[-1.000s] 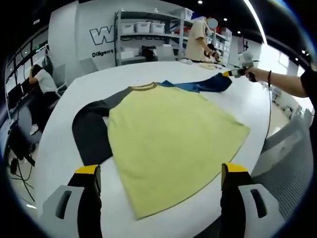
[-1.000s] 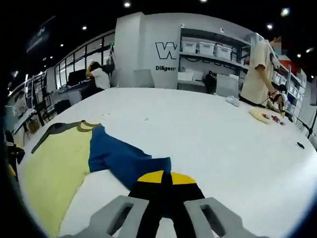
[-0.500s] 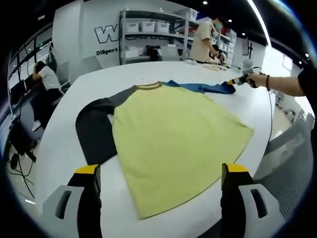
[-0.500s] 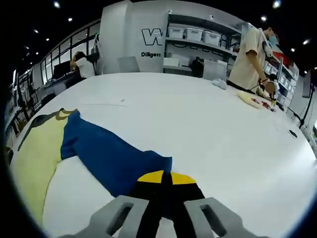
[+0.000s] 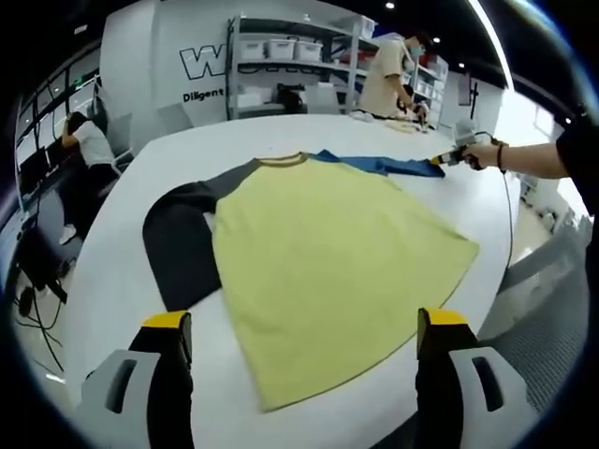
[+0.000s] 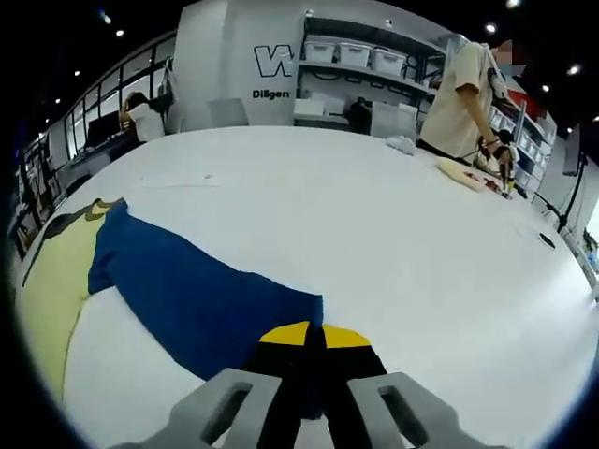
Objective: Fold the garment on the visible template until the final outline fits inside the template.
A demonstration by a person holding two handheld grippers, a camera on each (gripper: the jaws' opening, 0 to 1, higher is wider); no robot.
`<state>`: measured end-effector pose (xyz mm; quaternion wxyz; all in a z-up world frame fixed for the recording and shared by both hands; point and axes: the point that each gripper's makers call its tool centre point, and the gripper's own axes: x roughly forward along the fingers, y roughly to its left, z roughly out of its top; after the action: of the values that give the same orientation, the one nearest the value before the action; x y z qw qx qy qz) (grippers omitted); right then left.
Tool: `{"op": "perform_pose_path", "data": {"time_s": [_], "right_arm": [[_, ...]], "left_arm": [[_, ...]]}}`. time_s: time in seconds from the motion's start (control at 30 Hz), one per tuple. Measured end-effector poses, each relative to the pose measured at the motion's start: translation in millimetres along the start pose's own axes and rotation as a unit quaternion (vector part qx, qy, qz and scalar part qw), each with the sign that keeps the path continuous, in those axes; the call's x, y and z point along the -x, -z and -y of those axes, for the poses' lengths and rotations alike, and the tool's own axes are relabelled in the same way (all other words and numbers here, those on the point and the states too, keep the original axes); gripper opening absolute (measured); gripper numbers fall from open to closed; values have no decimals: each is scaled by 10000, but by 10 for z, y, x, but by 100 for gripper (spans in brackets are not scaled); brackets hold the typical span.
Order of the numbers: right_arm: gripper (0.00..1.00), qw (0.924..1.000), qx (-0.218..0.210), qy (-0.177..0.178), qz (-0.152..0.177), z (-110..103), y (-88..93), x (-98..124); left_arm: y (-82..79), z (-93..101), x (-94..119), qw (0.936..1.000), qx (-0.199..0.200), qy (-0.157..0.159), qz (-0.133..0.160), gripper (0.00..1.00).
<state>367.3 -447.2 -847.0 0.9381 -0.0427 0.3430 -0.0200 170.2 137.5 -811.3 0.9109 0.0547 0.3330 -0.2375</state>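
With right tongs (image 6: 309, 360) clamped on the blue sleeve (image 6: 178, 290) cuff and left tongs (image 5: 299, 346) wide above the hem, treat shirt (image 5: 328, 253), flat ahead, as light, limp cloth; grip edges only.

— Anything readable from where you stand?

— Only on the back wall (image 5: 140, 56). A large outlined "W" (image 5: 201, 64) sits by the shelving's edge, the rest hidden by the shelves.

— And beneath it?

— Small dark lettering (image 6: 267, 94) starting "Dil"; it reads roughly "Diligent", cut off too. The bins' labels are too small.
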Motion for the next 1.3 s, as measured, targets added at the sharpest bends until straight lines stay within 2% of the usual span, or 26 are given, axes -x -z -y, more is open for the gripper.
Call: {"op": "perform_pose_path", "data": {"time_s": [0.2, 0.33, 0.43, 0.47, 0.57, 0.6, 0.7, 0.9, 1.03, 1.17, 1.23, 1.3], "right_arm": [[0, 9999, -71, 31, 89, 16, -48, 28], [0, 9998, 80, 127, 135, 41, -90, 57], [0, 9995, -76, 252, 159, 87, -88, 68], [0, 9995, -137, 258, 125, 199, -94, -54], [0, 9996, -108, 270, 38, 242, -62, -135], [0, 9994, 106, 320, -106, 290, -18, -192], [0, 9989, 220, 362, -207, 346, 10, -263], [0, 9980, 420, 362, -298, 341, 55, -237], [0, 9985, 281, 334, -318, 389, 98, -251], [0, 9985, 285, 360, -313, 410, 123, -245], [0, 9976, 341, 500, -324, 463, 130, -206], [0, 9981, 179, 518, -289, 479, 124, -159]], "left_arm": [[16, 4, -2, 10000, 32, 26, -25, 96], [-6, -51, 21, 9999, 115, -55, 74, 96], [1, -22, 7, 9999, 92, -7, 47, 96], [7, -14, 2, 10000, 67, 4, 23, 96], [15, 0, -3, 10000, 25, 23, -16, 96], [13, 6, -3, 10000, 18, 28, -16, 96], [10, 11, -1, 10000, 32, 31, -9, 96], [27, 15, -8, 10000, -23, 40, -65, 95], [-8, 21, 1, 10000, 14, 55, 35, 95], [9, 20, -2, 10000, 1, 59, -22, 95], [8, 21, -4, 10000, -21, 60, -26, 95], [1, 19, -4, 10000, -16, 64, -10, 95]]}}
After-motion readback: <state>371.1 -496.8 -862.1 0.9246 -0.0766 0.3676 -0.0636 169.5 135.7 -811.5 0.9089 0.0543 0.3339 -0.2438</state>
